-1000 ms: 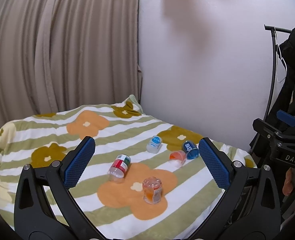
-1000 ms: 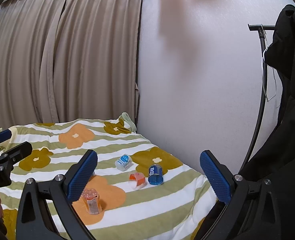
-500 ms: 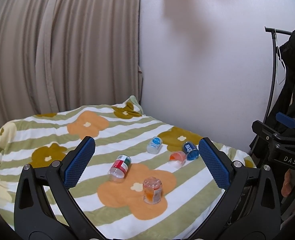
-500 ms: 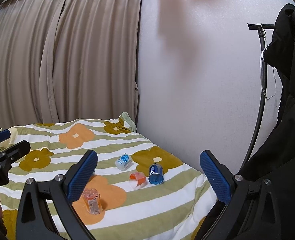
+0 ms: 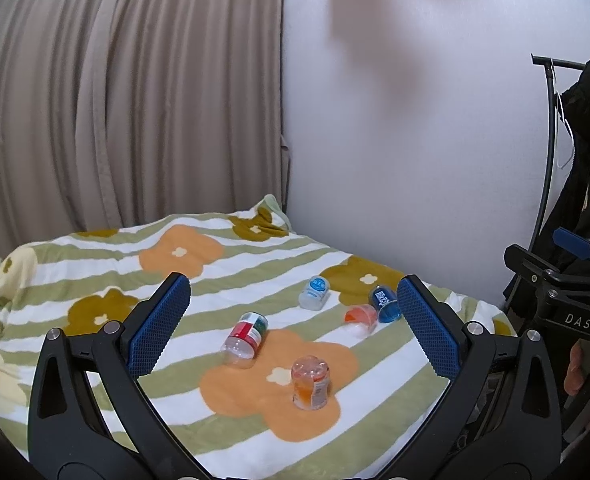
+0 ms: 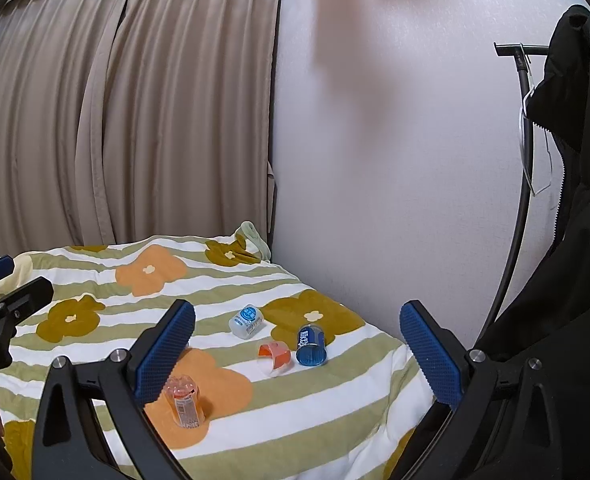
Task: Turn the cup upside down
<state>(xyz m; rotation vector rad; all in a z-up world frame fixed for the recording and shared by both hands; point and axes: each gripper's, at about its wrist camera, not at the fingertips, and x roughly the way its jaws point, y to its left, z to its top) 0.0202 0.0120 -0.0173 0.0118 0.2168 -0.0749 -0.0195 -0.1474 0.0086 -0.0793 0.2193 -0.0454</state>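
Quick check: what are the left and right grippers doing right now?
Left gripper: open, holding nothing.
Right gripper: open, holding nothing.

Home bedroom — flowered bedspread (image 5: 255, 264), drawn curtains (image 5: 127, 96), coat rack (image 6: 523, 160)

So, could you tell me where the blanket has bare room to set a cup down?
Bare blanket lies left of the red-green cup, toward the curtain. It is crowded near the wall: white cup, blue cup and orange cup. Both claws are open.

An orange cup (image 6: 184, 401) stands upside down on the blanket (image 6: 315, 400), left of a blue cup (image 6: 311, 345) lying on its side.
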